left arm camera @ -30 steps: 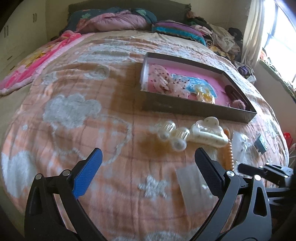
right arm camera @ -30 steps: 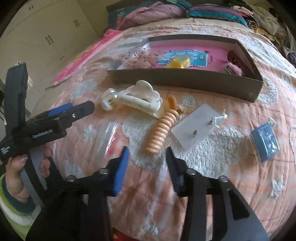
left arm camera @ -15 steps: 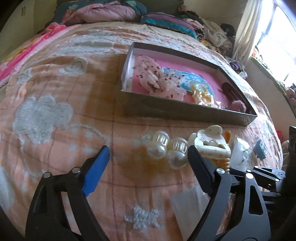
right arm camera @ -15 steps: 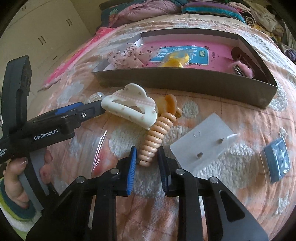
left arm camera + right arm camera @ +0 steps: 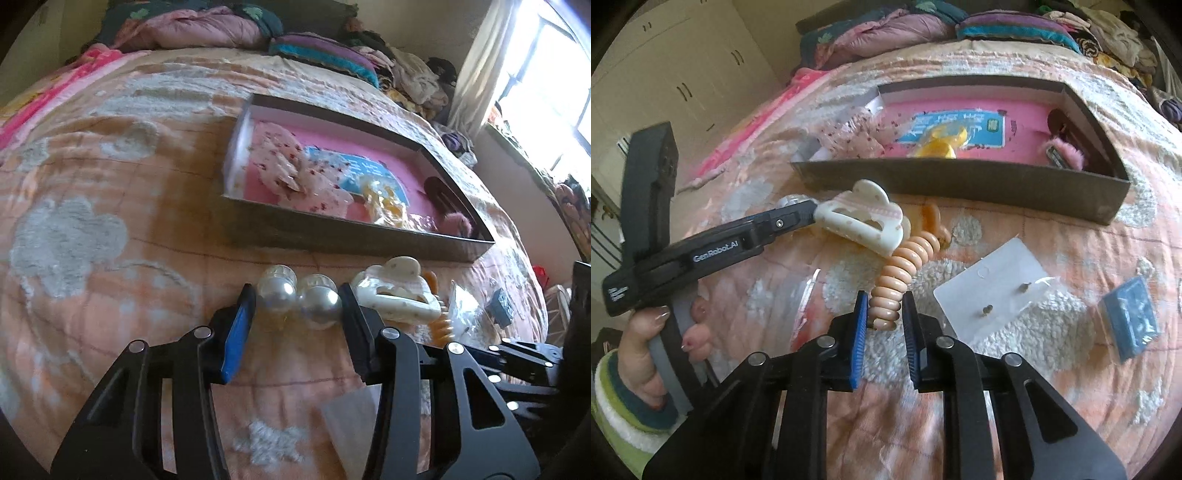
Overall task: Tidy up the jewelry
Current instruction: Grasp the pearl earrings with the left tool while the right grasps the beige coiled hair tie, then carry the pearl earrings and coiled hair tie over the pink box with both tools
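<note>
- The left tongs (image 5: 297, 314) are low over the bedspread (image 5: 110, 206), open, their fingers flanking the pearl hair tie (image 5: 299, 301); whether the pads touch yet I cannot tell. That straddle suits closing on both beads together.
- Just right of it lies the cream claw clip (image 5: 862, 227), resting partly over the coil.
- The right tongs (image 5: 884, 317) are nearly closed round the near end of the peach spiral hair tie (image 5: 899, 273), apparently gripping it, though contact is unclear.
- Further right lie an earring card (image 5: 991, 291) and a small blue packet (image 5: 1134, 317).
- Behind everything, the pink-lined box (image 5: 960, 182) already holds several pieces, likely where these go.
</note>
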### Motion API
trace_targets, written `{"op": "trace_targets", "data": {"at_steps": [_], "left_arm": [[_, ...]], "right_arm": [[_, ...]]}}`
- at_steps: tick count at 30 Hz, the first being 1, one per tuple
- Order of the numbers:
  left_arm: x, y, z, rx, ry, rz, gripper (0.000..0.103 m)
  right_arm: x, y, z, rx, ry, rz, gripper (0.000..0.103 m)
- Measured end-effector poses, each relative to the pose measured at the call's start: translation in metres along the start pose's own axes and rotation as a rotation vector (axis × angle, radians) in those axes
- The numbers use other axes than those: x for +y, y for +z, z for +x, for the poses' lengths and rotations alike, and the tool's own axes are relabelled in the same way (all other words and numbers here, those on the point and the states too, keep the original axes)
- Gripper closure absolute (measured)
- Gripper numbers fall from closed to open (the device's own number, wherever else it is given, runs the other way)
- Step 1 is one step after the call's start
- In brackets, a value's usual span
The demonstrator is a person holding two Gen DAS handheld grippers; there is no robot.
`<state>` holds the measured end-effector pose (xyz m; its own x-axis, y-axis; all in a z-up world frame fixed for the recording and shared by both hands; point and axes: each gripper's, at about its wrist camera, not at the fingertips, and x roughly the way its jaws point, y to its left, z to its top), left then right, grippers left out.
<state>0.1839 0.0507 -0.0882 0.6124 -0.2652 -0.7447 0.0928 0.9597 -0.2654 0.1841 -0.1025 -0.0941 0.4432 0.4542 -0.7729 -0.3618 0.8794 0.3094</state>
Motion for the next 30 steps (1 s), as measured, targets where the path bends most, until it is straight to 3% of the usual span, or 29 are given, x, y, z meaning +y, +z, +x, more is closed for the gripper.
{"op": "trace_targets", "data": {"at_steps": [11,22,30], "left_arm": [[0.009,0.0,-0.055,-0.066,0.042,-0.061,0.066],[-0.03,0.021,-0.091,-0.165,-0.002,-0.006,0.065],[-0.071,0.039,-0.089,-0.178,-0.042,0.048,0.065]], "right_arm": [[0.001,0.003,-0.043,-0.08,0.042,0.009,0.085],[-0.012,0.013,-0.095,-0.212,0.007,0.003,0.085],[-0.028,0.019,-0.134,-0.302,-0.042,-0.021,0.085]]}}
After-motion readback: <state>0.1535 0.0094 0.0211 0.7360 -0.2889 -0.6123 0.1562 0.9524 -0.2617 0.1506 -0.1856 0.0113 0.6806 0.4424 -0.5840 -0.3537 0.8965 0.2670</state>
